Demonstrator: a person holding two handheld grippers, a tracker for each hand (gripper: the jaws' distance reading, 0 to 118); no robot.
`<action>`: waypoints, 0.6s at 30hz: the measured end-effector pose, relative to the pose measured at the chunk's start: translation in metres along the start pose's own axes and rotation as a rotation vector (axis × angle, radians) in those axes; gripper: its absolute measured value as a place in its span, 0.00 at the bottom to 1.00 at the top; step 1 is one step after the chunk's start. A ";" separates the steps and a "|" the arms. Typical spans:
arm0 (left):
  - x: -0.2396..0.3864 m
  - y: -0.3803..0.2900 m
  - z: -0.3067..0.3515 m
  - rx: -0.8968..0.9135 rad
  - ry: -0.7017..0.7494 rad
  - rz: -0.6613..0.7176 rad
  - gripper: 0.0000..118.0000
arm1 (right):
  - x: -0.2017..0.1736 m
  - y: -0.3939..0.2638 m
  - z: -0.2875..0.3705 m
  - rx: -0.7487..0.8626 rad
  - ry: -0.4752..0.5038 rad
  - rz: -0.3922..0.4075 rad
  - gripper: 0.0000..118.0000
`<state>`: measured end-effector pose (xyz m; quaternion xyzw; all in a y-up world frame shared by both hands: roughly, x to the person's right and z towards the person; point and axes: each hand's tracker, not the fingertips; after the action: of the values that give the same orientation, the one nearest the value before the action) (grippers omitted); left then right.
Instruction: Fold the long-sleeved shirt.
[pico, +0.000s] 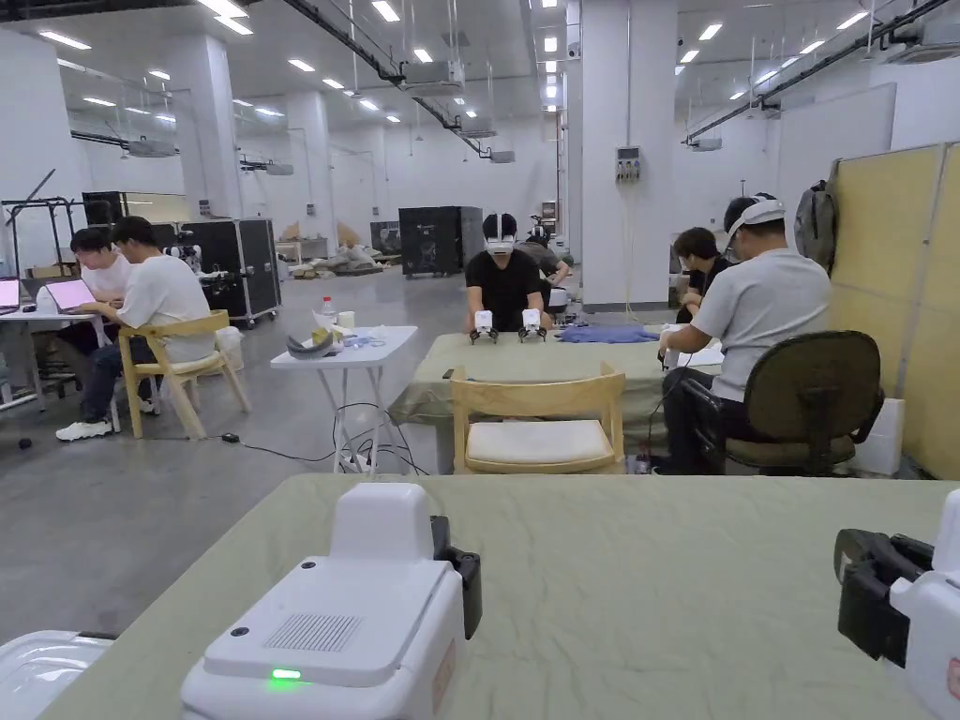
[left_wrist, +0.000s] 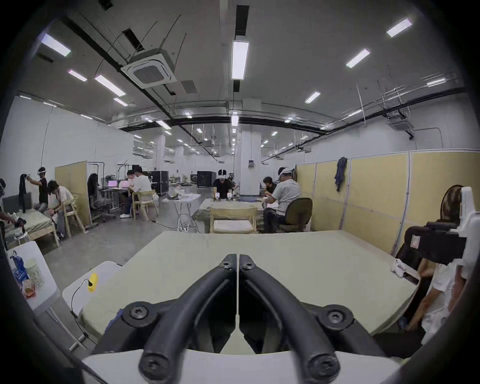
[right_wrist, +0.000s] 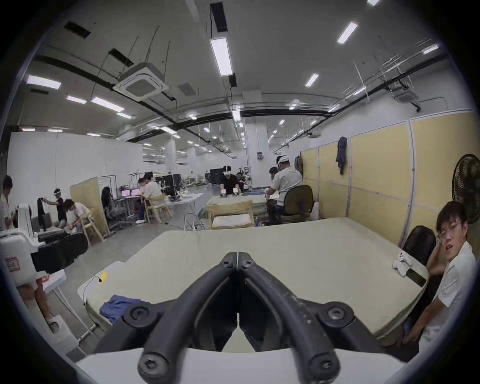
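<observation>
A crumpled blue shirt (right_wrist: 117, 306) lies at the near left corner of the green-covered table (right_wrist: 285, 259), to the left of and below my right gripper (right_wrist: 237, 256). That gripper hangs above the table with its black jaws shut on nothing. My left gripper (left_wrist: 238, 258) also has its jaws pressed together, holding nothing, and it points across the bare cloth (left_wrist: 298, 259). In the head view the left gripper's white housing (pico: 328, 619) sits at the bottom left and the right gripper's housing (pico: 900, 600) at the right edge, both over the table (pico: 637, 581).
A white controller (right_wrist: 401, 263) and a dark phone (right_wrist: 415, 276) lie at the table's right edge, beside a seated person (right_wrist: 452, 280). A white folding table (left_wrist: 104, 272) stands to the left, a wooden chair (pico: 539, 422) beyond the far edge, and yellow partitions (right_wrist: 384, 187) on the right.
</observation>
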<state>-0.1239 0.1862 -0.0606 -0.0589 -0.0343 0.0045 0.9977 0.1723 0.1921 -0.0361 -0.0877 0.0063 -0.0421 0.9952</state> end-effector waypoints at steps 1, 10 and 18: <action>0.000 0.000 0.000 -0.004 -0.003 0.002 0.05 | -0.001 0.000 0.000 0.004 -0.008 0.001 0.05; 0.026 -0.004 0.022 0.045 -0.020 -0.023 1.00 | -0.008 0.030 0.001 -0.016 -0.088 -0.019 1.00; 0.013 -0.005 -0.001 -0.035 0.009 -0.042 1.00 | -0.002 -0.006 -0.010 -0.114 -0.143 0.011 1.00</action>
<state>-0.1111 0.1813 -0.0598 -0.0759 -0.0314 -0.0172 0.9965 0.1698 0.1847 -0.0450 -0.1469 -0.0620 -0.0296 0.9868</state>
